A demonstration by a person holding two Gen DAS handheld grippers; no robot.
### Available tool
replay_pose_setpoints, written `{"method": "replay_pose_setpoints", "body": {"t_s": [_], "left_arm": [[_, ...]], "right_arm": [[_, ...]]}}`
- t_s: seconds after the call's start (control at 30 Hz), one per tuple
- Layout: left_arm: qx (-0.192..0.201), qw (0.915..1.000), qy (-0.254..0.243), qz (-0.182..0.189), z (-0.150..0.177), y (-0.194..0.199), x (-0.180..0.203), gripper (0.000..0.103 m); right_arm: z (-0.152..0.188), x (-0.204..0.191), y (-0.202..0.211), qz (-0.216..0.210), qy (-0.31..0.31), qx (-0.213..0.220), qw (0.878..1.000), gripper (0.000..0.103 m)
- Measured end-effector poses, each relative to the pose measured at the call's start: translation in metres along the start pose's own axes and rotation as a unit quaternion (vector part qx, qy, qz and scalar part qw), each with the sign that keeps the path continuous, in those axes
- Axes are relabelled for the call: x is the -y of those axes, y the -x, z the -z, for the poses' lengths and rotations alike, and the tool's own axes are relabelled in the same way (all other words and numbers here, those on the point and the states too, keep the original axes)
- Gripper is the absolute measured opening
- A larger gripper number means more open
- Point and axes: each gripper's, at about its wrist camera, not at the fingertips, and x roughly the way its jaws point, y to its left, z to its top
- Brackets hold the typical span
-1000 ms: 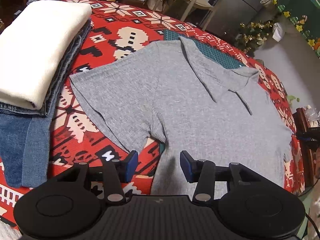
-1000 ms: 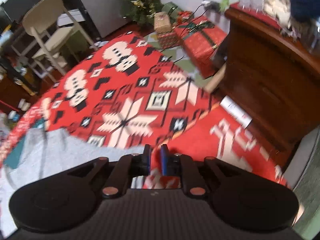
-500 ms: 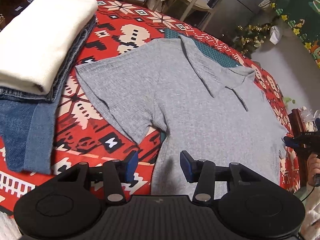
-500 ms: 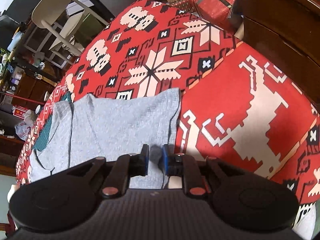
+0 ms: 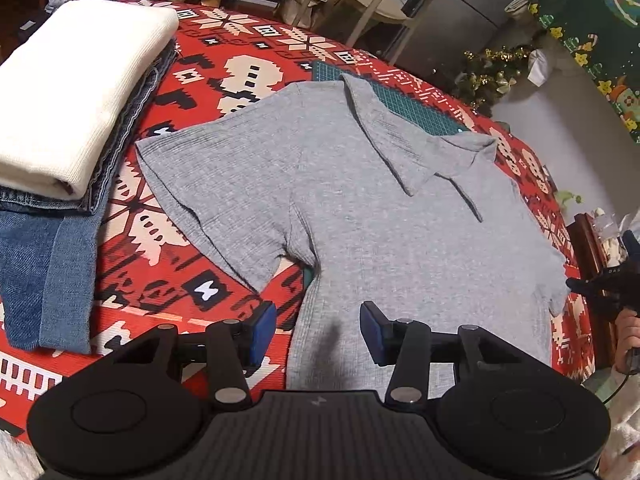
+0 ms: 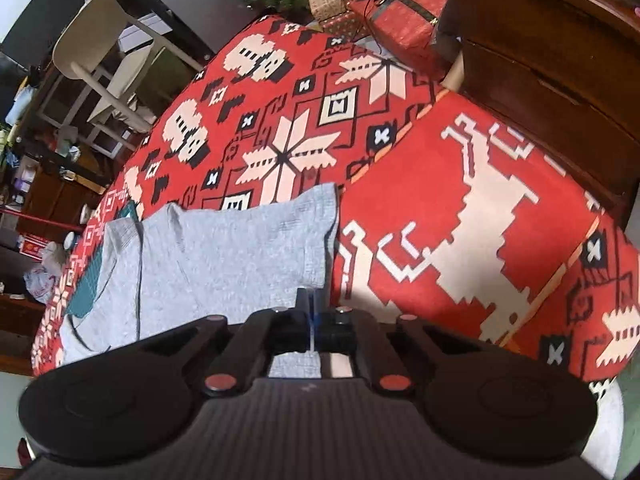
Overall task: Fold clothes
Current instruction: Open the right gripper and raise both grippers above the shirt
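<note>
Comparing with a second ago: the right gripper (image 6: 313, 320) has swung from the bare patterned cloth to the grey polo shirt (image 5: 360, 216), and its view is no longer blurred.
Right jaws: pressed together at the edge of the shirt's sleeve (image 6: 316, 236); whether cloth is caught between them cannot be told.
Left gripper (image 5: 318, 330): jaws wide apart, hovering above the shirt's side edge near the table's near edge, much as before.
Shirt: spread flat, collar toward the far edge, across the red patterned tablecloth (image 5: 224, 80) and a green cutting mat (image 5: 404, 104) beneath it.
Left edge of the table: folded white cloth (image 5: 76, 92) stacked on folded jeans (image 5: 48, 260), just beside the shirt's other sleeve but apart from it.
Right side: a person's hand (image 5: 626, 336) holds the right gripper at the sleeve.
Around: a pale chair (image 6: 104, 36), wrapped gifts (image 6: 384, 12) and a dark wooden cabinet (image 6: 560, 60) beyond the table.
</note>
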Motion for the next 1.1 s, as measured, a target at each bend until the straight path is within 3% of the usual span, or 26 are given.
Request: {"method": "replay_pose_setpoints", "body": {"t_s": [0.2,0.3,0.4,0.57,0.7,0.73,0.83,0.97,1.1], "left_arm": [[-0.001,1.0,0.0,-0.003,0.0,0.001,-0.001,0.046],[-0.002,1.0,0.002,-0.002,0.0,0.002,-0.004,0.046],[-0.005,1.0,0.006,-0.003,0.0,0.001,-0.006,0.046],[-0.005,1.0,0.001,-0.004,-0.003,-0.001,-0.002,0.046],[-0.004,1.0,-0.002,-0.006,-0.004,-0.001,0.001,0.047],[-0.004,1.0,-0.002,-0.007,-0.004,-0.001,0.001,0.047],[-0.007,0.9999,-0.005,-0.01,-0.006,-0.003,0.002,0.047],[-0.016,0.9995,-0.012,-0.023,-0.012,-0.008,0.006,0.049],[-0.013,0.9989,-0.015,-0.041,-0.019,-0.014,0.007,0.058]], "right_arm": [[0.007,0.007,-0.013,0.008,-0.005,-0.01,1.0,0.003],[0.006,0.012,-0.008,0.004,-0.014,0.001,1.0,0.011],[-0.004,0.015,-0.001,0.002,-0.022,0.017,1.0,0.011],[-0.031,0.01,-0.005,0.009,-0.019,0.046,0.999,0.026],[-0.048,0.006,-0.023,0.03,-0.009,0.037,0.999,0.029],[-0.048,0.003,-0.026,0.037,-0.002,0.039,0.999,0.028],[-0.049,-0.003,-0.031,0.064,0.018,0.051,0.996,0.0],[-0.052,-0.007,-0.028,0.108,0.041,0.081,0.99,0.0],[-0.053,-0.002,-0.023,0.077,0.039,0.069,0.994,0.002]]}}
